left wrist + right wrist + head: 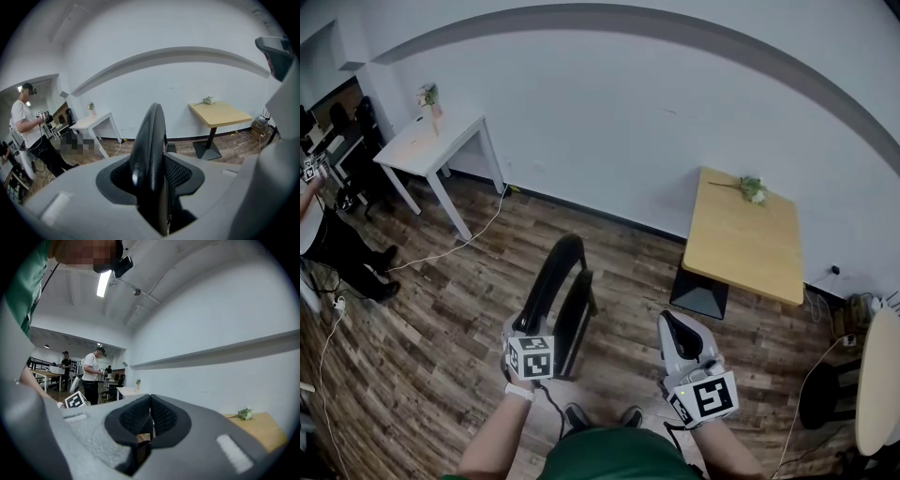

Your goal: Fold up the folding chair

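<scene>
The black folding chair stands folded flat on the wooden floor just in front of me, its curved top edge pointing away. My left gripper is shut on the chair's near upper edge. In the left gripper view the chair's thin black edge runs straight up between the pads, which press on it from both sides. My right gripper hangs in the air to the right of the chair and apart from it. In the right gripper view that gripper has its pads together with nothing between them.
A wooden table with a flower stands against the wall at the right. A white table stands at the far left, and a person is beside it. Cables trail over the floor. A round white table and a black stool are at the right edge.
</scene>
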Motion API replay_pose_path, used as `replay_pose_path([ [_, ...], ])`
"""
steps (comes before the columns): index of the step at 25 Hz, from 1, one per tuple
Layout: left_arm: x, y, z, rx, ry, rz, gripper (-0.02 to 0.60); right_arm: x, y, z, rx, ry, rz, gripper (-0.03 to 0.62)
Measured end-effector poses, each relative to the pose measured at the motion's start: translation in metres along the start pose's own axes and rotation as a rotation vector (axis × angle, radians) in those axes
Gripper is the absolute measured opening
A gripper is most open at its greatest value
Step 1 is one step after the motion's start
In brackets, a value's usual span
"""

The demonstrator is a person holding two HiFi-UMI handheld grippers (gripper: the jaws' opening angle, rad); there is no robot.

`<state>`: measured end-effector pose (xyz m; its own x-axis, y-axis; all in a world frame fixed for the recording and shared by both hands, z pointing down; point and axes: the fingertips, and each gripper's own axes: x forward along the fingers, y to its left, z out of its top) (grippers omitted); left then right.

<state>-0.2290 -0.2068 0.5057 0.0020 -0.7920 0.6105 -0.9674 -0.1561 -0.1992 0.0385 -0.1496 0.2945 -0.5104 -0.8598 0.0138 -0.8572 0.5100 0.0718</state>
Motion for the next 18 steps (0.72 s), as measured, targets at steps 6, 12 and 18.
replay_pose_path([
  [6,0.0010,-0.0006,0.0017,0.000,-0.001,-0.002,0.178,0.0034,-0.0048,-0.0022,0.010,-0.003,-0.007,0.003],
  [12,-0.0008,-0.0013,-0.0005,-0.001,-0.001,-0.004,0.178,0.0027,-0.0053,-0.0028,0.017,-0.004,-0.011,0.003],
  [18,0.0006,-0.0028,0.0008,-0.003,0.000,-0.004,0.176,0.0000,-0.0083,-0.0040,0.021,-0.002,-0.013,0.003],
])
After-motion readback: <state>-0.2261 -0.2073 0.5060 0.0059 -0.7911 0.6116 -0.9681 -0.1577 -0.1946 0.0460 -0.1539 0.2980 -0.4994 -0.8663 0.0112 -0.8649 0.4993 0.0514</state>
